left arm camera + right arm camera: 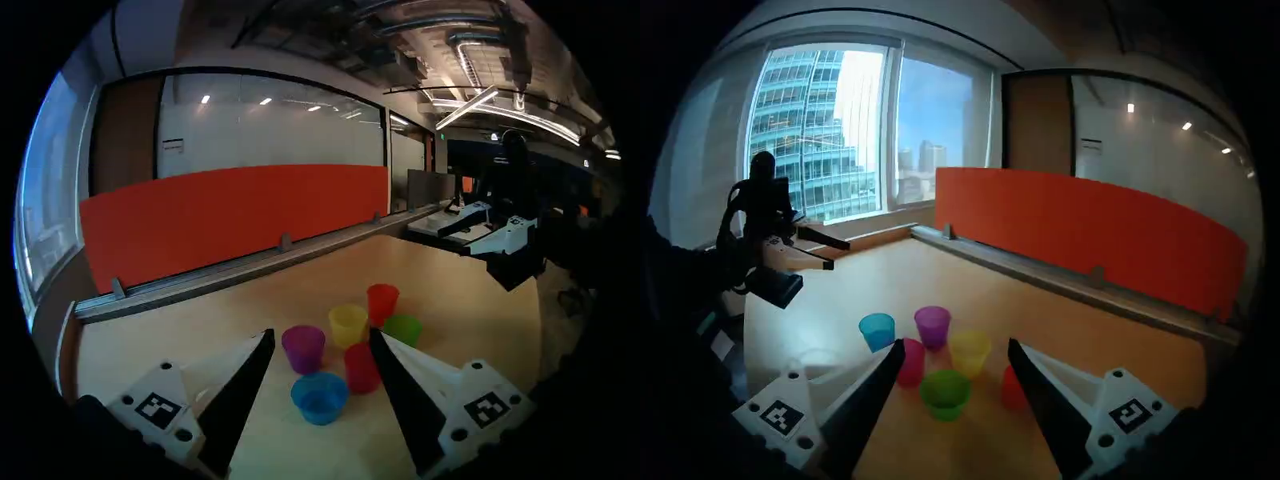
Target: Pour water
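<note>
Light wood forms the table top point(160, 352), on which six plastic cups stand upright in a close cluster. In the left gripper view, the left gripper point(321, 336) is held low over the table with its fingers spread wide and nothing between them; the cluster sits just beyond the fingertips. The blue cup point(319, 398) is nearest. The purple cup point(303, 348) stands behind it to the left, and the dark red cup point(362, 368) is just beside the right-hand finger. The yellow cup point(348, 324), orange-red cup point(382, 304) and green cup point(402, 329) stand farther back. In the right gripper view, the right gripper point(954, 346) is likewise wide open and empty. It faces the same cluster from the opposite side, with the green cup nearest to it. Whether any cup contains water cannot be determined. An orange partition point(240, 212) runs along the table's far edge. Each gripper also appears in the other's view, well apart from the cups.
</note>
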